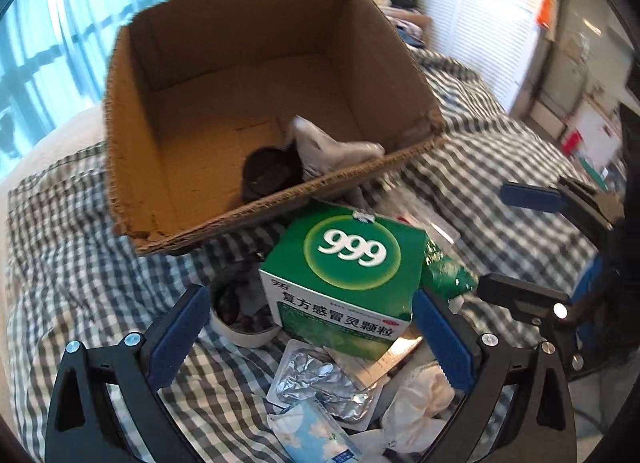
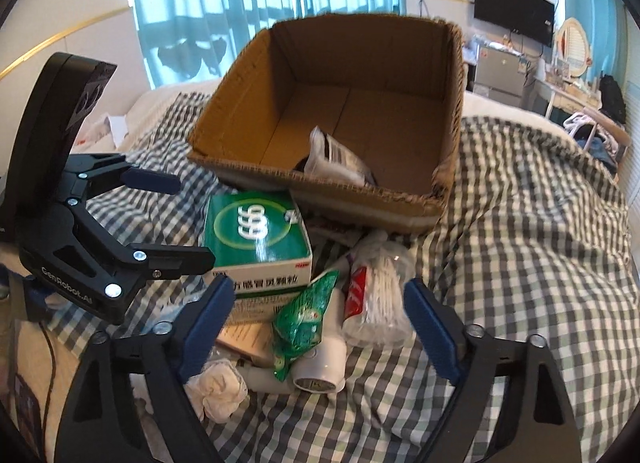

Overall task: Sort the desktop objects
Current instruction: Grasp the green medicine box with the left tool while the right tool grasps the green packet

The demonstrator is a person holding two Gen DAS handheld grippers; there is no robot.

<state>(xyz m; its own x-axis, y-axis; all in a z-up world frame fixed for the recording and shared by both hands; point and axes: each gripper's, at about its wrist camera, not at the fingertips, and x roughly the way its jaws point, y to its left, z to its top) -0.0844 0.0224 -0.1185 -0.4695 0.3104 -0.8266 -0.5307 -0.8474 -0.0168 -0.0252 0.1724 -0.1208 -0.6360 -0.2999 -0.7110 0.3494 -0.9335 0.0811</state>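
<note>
Both claws hang spread wide over the clutter on my checked bedspread (image 2: pixel 520 223), nothing between the pads pressed or gripped. Left claw (image 1: pixel 312 327) straddles the green 999 medicine box (image 1: pixel 344 275); its right blue pad sits just beside the box's right edge, contact unclear, and its left pad stands off with a gap. Right claw (image 2: pixel 320 323) frames a green foil sachet (image 2: pixel 308 315), a white tube fitting (image 2: pixel 324 367) and a clear bag of white sticks (image 2: pixel 380 295), touching none of them.

Cardboard box (image 1: pixel 264 103) sits just beyond the pile, open top. Inside near the front wall: a grey pouch (image 1: pixel 328 147) and a dark round lid (image 1: pixel 266 173).

Left view only: a small white cup (image 1: pixel 240 323) left of the medicine box, a silver blister pack (image 1: pixel 320 379) and a pale blue flowered sachet (image 1: pixel 316 435) below it. The lid also reads clearly here; in the right view the box's front wall mostly hides it.

Right view only: the tube fitting, the stick bag and the whole left claw from the side, jaws apart. A crumpled white tissue (image 2: pixel 218 387) lies by my left pad; the left view has it too, at lower right. Right claw shows in the left view only at the right edge, blurred.
</note>
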